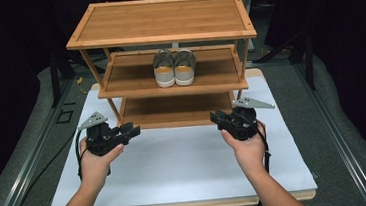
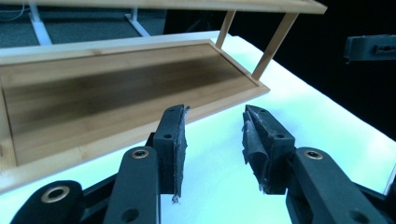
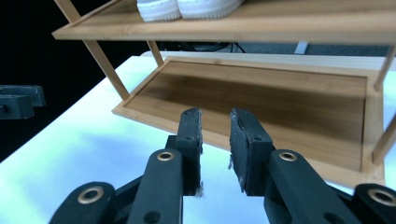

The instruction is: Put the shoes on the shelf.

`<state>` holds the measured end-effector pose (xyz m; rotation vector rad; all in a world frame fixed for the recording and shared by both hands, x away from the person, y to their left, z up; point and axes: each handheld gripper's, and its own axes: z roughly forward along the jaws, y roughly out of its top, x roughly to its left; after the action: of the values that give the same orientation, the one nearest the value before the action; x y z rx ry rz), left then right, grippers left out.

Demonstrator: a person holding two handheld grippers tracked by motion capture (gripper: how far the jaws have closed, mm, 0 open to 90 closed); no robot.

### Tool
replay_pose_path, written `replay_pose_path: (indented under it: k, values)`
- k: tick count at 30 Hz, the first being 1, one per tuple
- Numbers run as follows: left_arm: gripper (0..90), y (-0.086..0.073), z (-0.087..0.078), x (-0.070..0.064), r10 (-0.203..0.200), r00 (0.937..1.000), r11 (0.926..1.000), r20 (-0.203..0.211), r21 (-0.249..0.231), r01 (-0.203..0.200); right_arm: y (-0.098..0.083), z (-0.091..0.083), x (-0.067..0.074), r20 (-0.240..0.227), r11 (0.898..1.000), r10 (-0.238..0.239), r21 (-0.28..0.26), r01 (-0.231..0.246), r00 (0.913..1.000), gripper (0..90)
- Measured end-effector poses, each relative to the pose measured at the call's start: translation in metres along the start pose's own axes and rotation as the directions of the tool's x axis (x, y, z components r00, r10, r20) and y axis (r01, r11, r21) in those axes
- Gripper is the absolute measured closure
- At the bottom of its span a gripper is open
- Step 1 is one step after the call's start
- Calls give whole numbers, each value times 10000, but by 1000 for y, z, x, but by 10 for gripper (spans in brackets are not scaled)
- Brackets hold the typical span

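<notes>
A wooden shoe rack point(image 1: 164, 22) with three shelves stands at the far part of the white counter point(image 1: 176, 169). A pair of grey shoes point(image 1: 174, 67) with white soles sits on the middle shelf point(image 1: 128, 77), near its centre, the two shoes touching each other side by side and their heels turned toward the person. The top shelf and the bottom shelf point(image 1: 171, 111) carry nothing.

The left tool point(image 1: 132, 131) is held in the left hand point(image 1: 95, 161) just in front of the left front corner of the rack, low over the counter, and its jaws point toward the right. In the left gripper view the jaws stand clearly apart with only the white counter between them (nothing is grasped), and the bottom shelf point(image 2: 116, 93) lies just behind them.

The right tool point(image 1: 217, 117) is held in the right hand point(image 1: 248, 150) just in front of the right front corner of the rack, with its jaws pointing toward the left. In the right gripper view its jaws have a narrower gap, also with nothing between them, so this tool is released too. The white soles of the shoes point(image 3: 187, 8) appear above on the middle shelf, well apart from both tools.
</notes>
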<state>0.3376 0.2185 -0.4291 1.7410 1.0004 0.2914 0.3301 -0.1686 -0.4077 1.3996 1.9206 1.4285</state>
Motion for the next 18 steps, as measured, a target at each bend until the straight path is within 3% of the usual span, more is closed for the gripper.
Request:
replay_pose_path:
  k: [9, 12, 18]
  values:
    - [582, -31, -5, 1, -242, 9997, 9996, -82, -120, 241, -42, -7, -1, 75, 10000, 50, 42, -50, 10000, 727]
    - [582, -38, -9, 0, -112, 9999, 9999, 3, 116, 112, -52, -13, -2, 237, 10000, -38, 13, 38, 9997, 721]
    - [557, -46, -15, -6, 116, 9999, 9999, 2, 71, -116, -69, -23, -2, 424, 9998, -138, 125, 133, 9990, 696]
